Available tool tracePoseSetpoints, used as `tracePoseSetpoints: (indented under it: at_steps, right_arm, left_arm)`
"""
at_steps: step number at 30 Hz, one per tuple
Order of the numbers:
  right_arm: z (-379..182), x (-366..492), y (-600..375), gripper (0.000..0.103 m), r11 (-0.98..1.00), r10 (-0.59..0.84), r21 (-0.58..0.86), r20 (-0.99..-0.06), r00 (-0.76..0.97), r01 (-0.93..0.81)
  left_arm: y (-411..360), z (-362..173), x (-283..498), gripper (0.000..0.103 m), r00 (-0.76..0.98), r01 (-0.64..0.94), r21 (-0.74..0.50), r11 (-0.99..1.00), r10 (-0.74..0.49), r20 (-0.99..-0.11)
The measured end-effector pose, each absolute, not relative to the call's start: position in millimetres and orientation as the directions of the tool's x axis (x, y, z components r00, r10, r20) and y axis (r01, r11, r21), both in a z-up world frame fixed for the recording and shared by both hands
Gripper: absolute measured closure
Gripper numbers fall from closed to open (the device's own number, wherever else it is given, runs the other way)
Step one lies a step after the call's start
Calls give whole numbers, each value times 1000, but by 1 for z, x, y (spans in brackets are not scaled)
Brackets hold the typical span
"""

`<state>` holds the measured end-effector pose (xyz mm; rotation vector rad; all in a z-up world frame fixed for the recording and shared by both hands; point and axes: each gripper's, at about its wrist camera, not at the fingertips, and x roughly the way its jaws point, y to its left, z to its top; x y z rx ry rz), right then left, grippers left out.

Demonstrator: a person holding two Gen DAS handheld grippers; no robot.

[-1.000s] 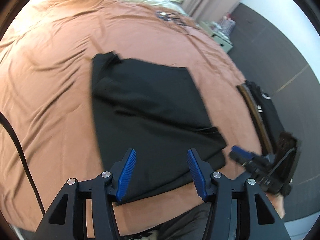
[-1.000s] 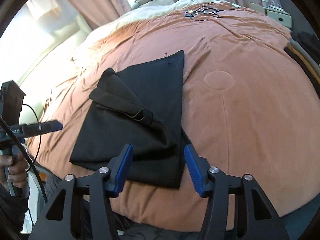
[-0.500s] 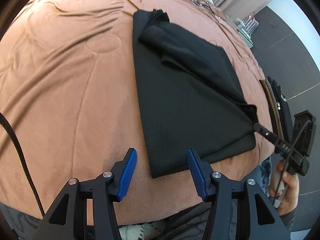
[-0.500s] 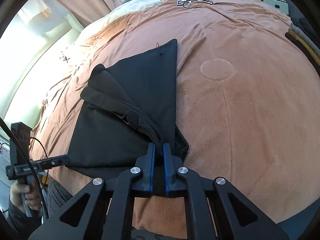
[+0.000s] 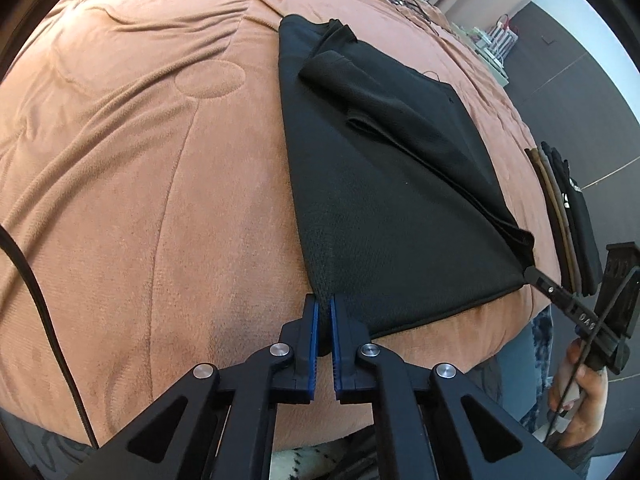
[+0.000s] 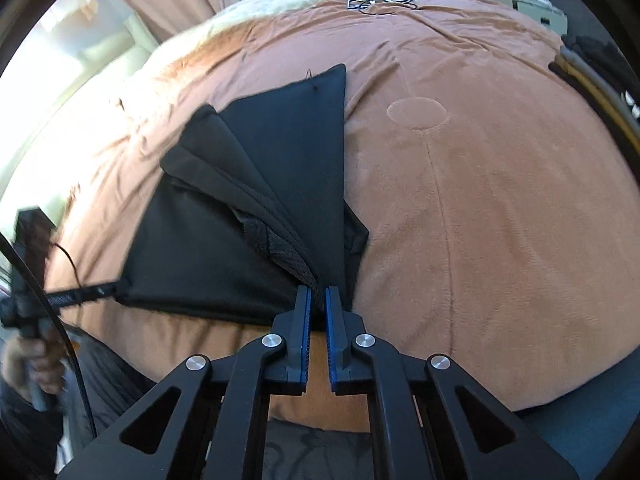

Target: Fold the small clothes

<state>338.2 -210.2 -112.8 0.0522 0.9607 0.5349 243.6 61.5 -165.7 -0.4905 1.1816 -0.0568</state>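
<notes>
Black garment (image 5: 384,208), a small dark piece lying partly folded on the brown bedspread (image 5: 140,168) with a stack of folded clothes (image 5: 568,216) at the bed's edge beside it, has its two near corners gripped. I judge this the pick-up stage of a fold: the left gripper (image 5: 324,308) and right gripper (image 6: 316,300) are each pinched onto a corner, and the next move calls for lifting both together and carrying that edge across evenly

bed (image 5: 120,160), brown blanket | black garment (image 5: 380,200) | folded stack (image 5: 568,216) | cables (image 6: 380,0)
</notes>
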Motion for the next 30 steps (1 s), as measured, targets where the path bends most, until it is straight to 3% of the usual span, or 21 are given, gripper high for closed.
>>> tracePoseSetpoints:
  at_steps: [4,5,6,8,11,13,15,24,27,30]
  right_arm:
    - [-98,331,-193,92,883,386,164,-787,482,-439]
    - [-93,330,-188,77,881,376,137,-784,494,-453]
    - [-89,329,-185,55,877,377,126,-779,501,-464]
    - [-81,329,-179,42,870,380,105,-764,521,-481]
    - [-76,332,-168,42,855,382,77,-762,523,-512]
    - [-77,339,-161,42,846,387,76,-768,510,-528]
    - [-80,345,-151,42,835,380,61,-784,492,-547]
    - [-75,375,-96,42,724,428,27,-801,419,-689]
    - [-74,391,-81,54,699,445,49,-810,381,-713]
    - [-74,407,-65,59,679,457,68,-819,348,-731]
  left_arm:
    - [64,-163,246,97,394,-212,-422,881,-318,-862]
    - [65,-162,246,96,398,-211,-427,879,-322,-859]
    - [66,-161,246,94,402,-212,-430,877,-323,-857]
    - [69,-158,248,92,410,-217,-431,876,-319,-854]
    - [72,-155,251,84,418,-219,-429,876,-313,-853]
    - [73,-153,253,70,430,-217,-429,877,-309,-849]
    - [73,-152,258,67,439,-215,-417,883,-295,-849]
    - [82,-159,285,67,449,-231,-425,875,-292,-845]
    - [89,-160,290,67,464,-238,-445,863,-301,-833]
    - [95,-162,297,67,468,-245,-473,846,-324,-822]
